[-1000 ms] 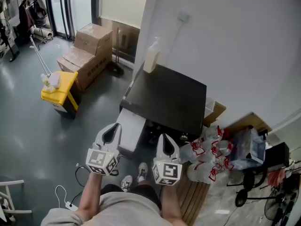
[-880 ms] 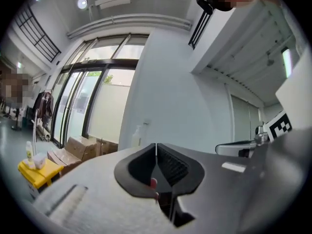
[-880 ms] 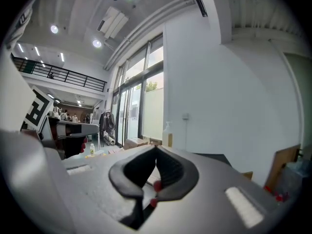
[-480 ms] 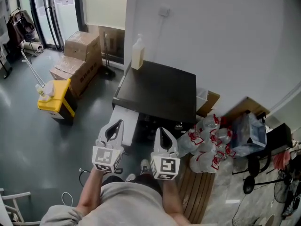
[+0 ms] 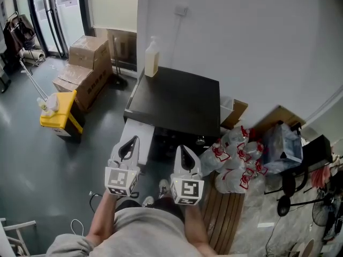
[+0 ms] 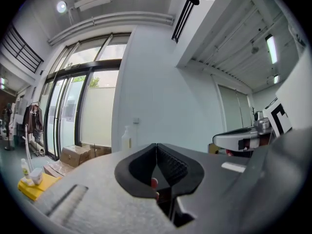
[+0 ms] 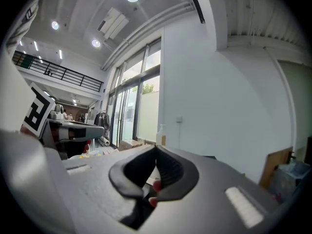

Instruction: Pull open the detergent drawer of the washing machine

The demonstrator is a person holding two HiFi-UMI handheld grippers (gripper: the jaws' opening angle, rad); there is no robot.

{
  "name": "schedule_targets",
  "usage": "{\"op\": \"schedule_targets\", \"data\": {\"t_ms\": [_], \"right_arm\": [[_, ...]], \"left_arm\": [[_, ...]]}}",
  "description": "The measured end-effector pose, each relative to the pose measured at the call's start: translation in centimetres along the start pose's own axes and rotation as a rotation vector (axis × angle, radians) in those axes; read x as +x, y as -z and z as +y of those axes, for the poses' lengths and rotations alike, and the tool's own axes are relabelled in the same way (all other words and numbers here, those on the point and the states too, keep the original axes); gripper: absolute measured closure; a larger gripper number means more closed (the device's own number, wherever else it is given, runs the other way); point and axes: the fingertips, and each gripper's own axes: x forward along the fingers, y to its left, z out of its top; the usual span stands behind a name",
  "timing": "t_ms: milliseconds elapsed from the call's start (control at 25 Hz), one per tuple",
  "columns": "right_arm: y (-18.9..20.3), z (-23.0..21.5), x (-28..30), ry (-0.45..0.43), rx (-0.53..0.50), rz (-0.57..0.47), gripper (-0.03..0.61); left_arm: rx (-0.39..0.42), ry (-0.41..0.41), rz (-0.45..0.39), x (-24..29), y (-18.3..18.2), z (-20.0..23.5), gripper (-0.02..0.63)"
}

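The washing machine (image 5: 179,103) has a black top and stands against the white wall. A white drawer (image 5: 140,137) sticks out from its front left. My left gripper (image 5: 128,143) (image 6: 156,145) is shut and holds nothing. In the head view its tips lie by the drawer's near left edge. My right gripper (image 5: 183,150) (image 7: 156,149) is also shut and empty, in front of the machine's middle. Both point level toward the machine. A pale bottle (image 5: 152,58) stands on the back left corner of the top.
Cardboard boxes (image 5: 83,63) are stacked at the far left by the window. A yellow bucket (image 5: 59,114) sits on the grey floor. Packs of water bottles (image 5: 236,162) lie right of the machine. White cables (image 5: 80,226) trail on the floor near my feet (image 5: 155,189).
The head view has swung, so the machine now sits nearer the picture's middle. Both grippers have drifted slightly and stay side by side before the drawer.
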Motion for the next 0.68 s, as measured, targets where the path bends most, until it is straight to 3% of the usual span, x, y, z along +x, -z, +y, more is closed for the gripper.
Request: {"op": "schedule_targets", "data": {"t_ms": [680], "right_arm": [[-0.01, -0.53, -0.02, 0.011, 0.002, -0.005, 0.574]], "left_arm": [[0.019, -0.005, 0.006, 0.30, -0.27, -0.08, 0.601]]}}
